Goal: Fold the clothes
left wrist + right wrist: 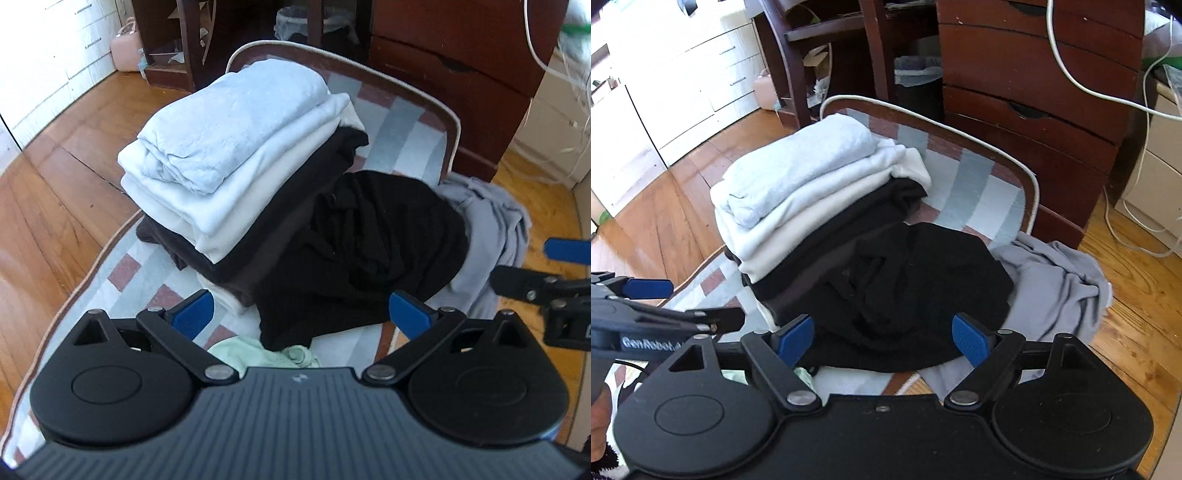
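Observation:
A stack of folded clothes [236, 147] [812, 184], pale blue and white over dark brown, stands on a checked mat [402, 125] [975, 184]. A crumpled black garment [354, 254] [916, 288] lies in front of the stack, a grey garment [491, 229] [1056, 280] to its right. A pale green cloth [258, 354] peeks out below. My left gripper [301, 315] hovers open just before the black garment, nothing between its blue pads. My right gripper [884, 336] is open over the same garment's near edge. Each gripper shows at the edge of the other's view.
A dark wooden dresser [1034, 92] stands behind the mat, with a white cable [1089, 85] hanging across it. A white cabinet [683, 74] and a pink bag [127, 50] are at the left. Wooden floor [55, 177] surrounds the mat.

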A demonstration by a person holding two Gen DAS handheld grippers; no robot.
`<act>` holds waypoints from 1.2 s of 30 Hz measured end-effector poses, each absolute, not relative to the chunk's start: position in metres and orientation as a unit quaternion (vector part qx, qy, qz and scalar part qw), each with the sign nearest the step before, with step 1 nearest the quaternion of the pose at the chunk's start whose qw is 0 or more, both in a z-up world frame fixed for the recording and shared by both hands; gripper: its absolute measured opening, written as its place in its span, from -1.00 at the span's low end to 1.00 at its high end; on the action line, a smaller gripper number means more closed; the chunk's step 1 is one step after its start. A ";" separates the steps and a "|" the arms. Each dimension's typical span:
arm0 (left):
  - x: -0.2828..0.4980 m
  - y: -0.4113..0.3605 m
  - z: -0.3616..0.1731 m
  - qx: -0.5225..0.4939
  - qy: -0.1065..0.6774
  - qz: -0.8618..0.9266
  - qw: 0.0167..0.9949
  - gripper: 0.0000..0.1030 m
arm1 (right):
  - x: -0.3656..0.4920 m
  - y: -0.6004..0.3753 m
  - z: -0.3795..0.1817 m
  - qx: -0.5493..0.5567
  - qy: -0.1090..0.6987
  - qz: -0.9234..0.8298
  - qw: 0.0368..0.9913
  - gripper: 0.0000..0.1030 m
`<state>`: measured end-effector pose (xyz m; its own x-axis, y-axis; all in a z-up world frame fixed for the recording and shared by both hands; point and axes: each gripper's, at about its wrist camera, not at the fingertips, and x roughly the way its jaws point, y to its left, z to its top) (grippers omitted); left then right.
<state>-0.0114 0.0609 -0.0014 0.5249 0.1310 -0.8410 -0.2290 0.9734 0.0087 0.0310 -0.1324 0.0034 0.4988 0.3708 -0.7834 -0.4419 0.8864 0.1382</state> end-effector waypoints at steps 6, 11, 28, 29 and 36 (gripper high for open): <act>-0.006 0.042 -0.003 -0.033 0.481 0.111 0.869 1.00 | 0.034 -0.141 0.003 -0.053 0.434 0.222 0.872 0.66; -0.003 0.029 -0.004 -0.023 0.483 0.110 0.869 1.00 | 0.036 -0.146 0.003 -0.052 0.436 0.230 0.869 0.66; -0.004 0.014 -0.004 -0.008 0.481 0.105 0.870 1.00 | 0.033 -0.156 0.002 -0.052 0.431 0.236 0.869 0.66; -0.005 0.014 -0.004 -0.007 0.481 0.104 0.870 1.00 | 0.033 -0.156 0.002 -0.052 0.430 0.236 0.870 0.66; -0.006 0.015 -0.004 -0.014 0.482 0.102 0.870 1.00 | 0.031 -0.156 0.003 -0.052 0.429 0.237 0.870 0.66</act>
<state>-0.0058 0.0148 -0.0043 0.5142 0.1641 -0.8418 -0.1904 0.9789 0.0746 0.0306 -0.1557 0.0025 0.5191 0.3671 -0.7719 -0.4569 0.8824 0.1124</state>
